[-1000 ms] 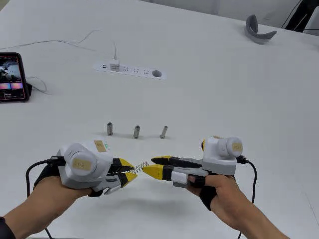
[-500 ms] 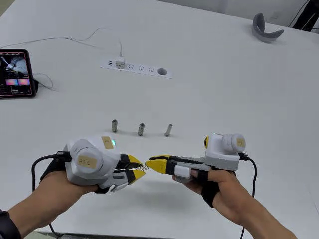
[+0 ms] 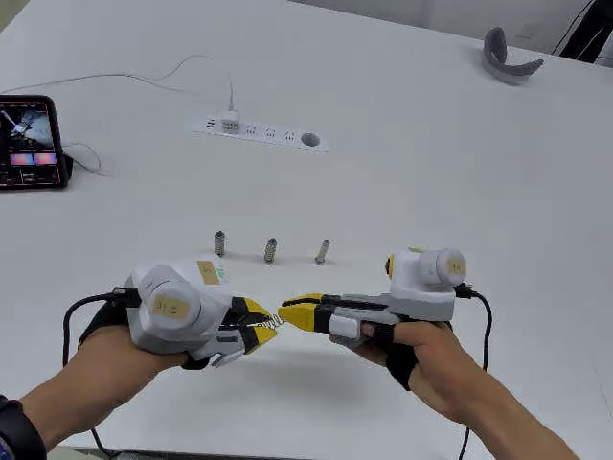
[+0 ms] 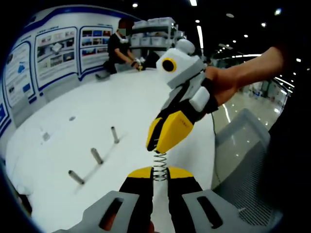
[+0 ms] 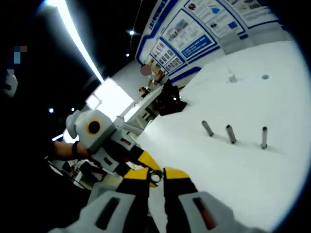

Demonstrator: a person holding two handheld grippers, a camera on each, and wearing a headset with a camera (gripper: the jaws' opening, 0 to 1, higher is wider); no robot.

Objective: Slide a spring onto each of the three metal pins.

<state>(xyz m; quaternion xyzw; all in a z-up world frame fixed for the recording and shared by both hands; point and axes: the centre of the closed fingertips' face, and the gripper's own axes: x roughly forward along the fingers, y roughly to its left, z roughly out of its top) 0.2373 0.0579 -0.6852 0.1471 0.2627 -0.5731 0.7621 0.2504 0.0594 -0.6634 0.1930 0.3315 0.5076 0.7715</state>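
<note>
Nearest to the person, on the near side of the row of three pins (image 3: pixel 270 250), the left gripper (image 3: pixel 259 322) and the right gripper (image 3: pixel 290 314) meet tip to tip above the table (image 3: pixel 460 192). The short spring (image 3: pixel 274 321) bridges the small gap between them. In the left gripper view the jaws are closed on one end of the spring, and the yellow jaws of the other gripper pinch its upper end. In the right gripper view the coil sits end-on between that gripper's own tips, so I judge that both tongs are clamped on the same spring. This looks like a handover or a correction of the grip, probably so that one end of the spring becomes free and can go down over a pin. The pins stand just beyond the grippers, in a line across the table and a little apart from each other. The two on the left look ribbed, as if they carry springs already. The right one looks bare and slightly tilted, but they are too small to be sure. Well beyond the pins lies a white power strip (image 3: pixel 259 132). Far to the left of the pins is a tablet (image 3: pixel 29 142), and far beyond them to the right is a grey band (image 3: pixel 512 53).
</note>
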